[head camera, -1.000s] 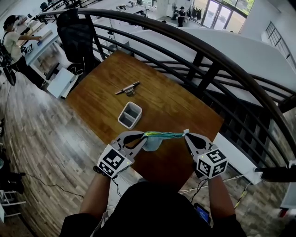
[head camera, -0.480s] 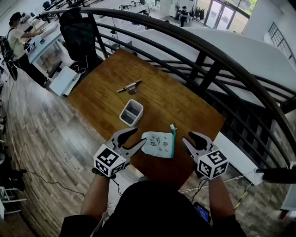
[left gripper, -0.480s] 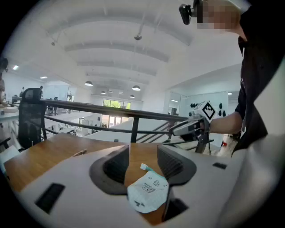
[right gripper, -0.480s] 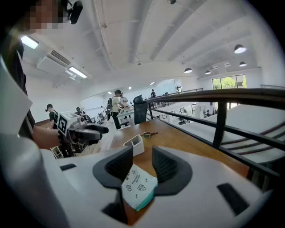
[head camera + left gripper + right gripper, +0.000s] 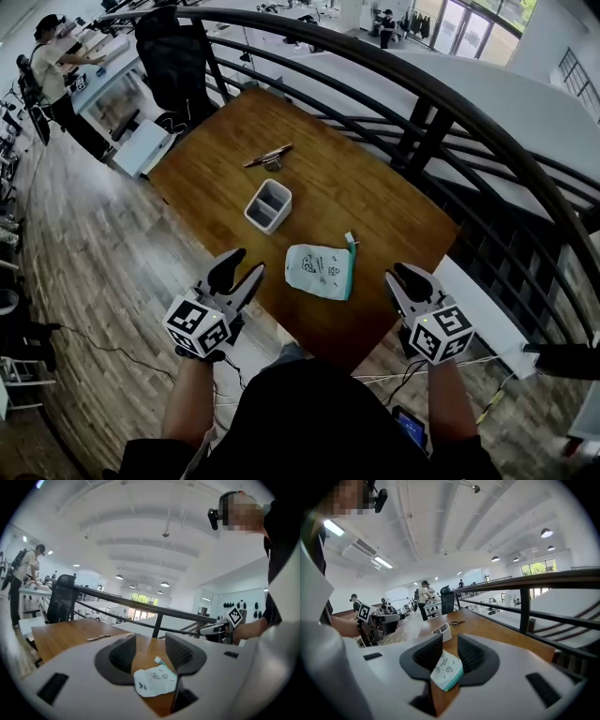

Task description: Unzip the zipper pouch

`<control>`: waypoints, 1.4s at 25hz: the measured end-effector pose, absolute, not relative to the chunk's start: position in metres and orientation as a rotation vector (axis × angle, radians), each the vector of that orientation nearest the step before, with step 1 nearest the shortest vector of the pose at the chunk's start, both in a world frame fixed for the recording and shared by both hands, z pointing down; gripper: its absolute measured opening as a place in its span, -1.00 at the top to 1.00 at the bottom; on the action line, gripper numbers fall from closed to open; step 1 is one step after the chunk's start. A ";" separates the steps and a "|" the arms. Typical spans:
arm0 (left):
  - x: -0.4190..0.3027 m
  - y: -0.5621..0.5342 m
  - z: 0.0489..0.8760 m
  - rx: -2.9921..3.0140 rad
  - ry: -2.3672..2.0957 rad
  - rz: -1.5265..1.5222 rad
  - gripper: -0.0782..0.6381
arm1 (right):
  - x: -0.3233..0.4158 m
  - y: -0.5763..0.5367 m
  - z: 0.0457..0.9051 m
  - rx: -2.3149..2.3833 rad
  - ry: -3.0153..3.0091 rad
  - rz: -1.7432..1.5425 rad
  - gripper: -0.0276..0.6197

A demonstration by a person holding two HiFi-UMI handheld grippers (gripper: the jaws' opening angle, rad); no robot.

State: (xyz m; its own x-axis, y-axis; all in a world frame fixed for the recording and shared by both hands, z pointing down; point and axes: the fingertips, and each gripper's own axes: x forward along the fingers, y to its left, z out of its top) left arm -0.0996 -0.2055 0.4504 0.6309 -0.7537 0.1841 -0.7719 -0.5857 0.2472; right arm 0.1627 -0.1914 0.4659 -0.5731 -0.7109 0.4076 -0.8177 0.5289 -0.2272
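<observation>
The zipper pouch (image 5: pixel 321 271), white with small drawings and a teal zipper edge, lies flat on the wooden table (image 5: pixel 375 206) near its front edge, with nothing holding it. My left gripper (image 5: pixel 246 265) hangs open off the table's front left, apart from the pouch. My right gripper (image 5: pixel 401 277) is off the front right, also apart from it, and its jaws are closing with nothing between them. In the left gripper view the pouch (image 5: pixel 154 680) shows beyond the open jaws of the left gripper (image 5: pixel 150 651). In the right gripper view the pouch (image 5: pixel 446 670) lies past the right gripper (image 5: pixel 449 653).
A small grey two-part bin (image 5: pixel 268 205) stands just behind and left of the pouch. A metal tool (image 5: pixel 269 157) lies farther back. A black railing (image 5: pixel 422 94) curves round the table's far and right sides. A black chair (image 5: pixel 178 66) and a person (image 5: pixel 52 56) are at the far left.
A second ago both grippers held the pouch stretched in the air. They let go, it now lies on the table, and both grippers have drawn back toward me.
</observation>
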 end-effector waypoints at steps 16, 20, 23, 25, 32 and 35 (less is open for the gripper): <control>-0.137 -0.083 0.397 2.351 -1.791 0.011 0.58 | 0.186 -0.144 0.425 1.287 -2.773 0.435 0.92; -0.144 -0.076 0.385 2.293 -1.894 -0.074 0.70 | 0.201 -0.125 0.406 1.394 -2.784 0.325 0.93; -0.145 -0.084 0.382 2.316 -1.871 -0.100 0.71 | 0.208 -0.117 0.396 1.472 -2.774 0.297 0.94; -0.147 -0.089 0.382 2.339 -1.840 -0.104 0.71 | 0.207 -0.114 0.395 1.505 -2.756 0.282 0.94; -0.161 -0.097 0.386 2.398 -1.740 -0.125 0.72 | 0.179 -0.109 0.384 1.543 -2.731 0.230 0.94; -0.172 -0.095 0.385 2.410 -1.732 -0.130 0.72 | 0.169 -0.107 0.385 1.550 -2.721 0.224 0.94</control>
State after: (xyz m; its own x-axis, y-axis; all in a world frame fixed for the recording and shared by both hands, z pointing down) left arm -0.1719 -0.0949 0.3854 0.3212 -0.9466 0.0284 -0.9316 -0.3105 0.1888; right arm 0.1687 -0.1066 0.3848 -0.5127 -0.8556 0.0720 -0.8558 0.5025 -0.1227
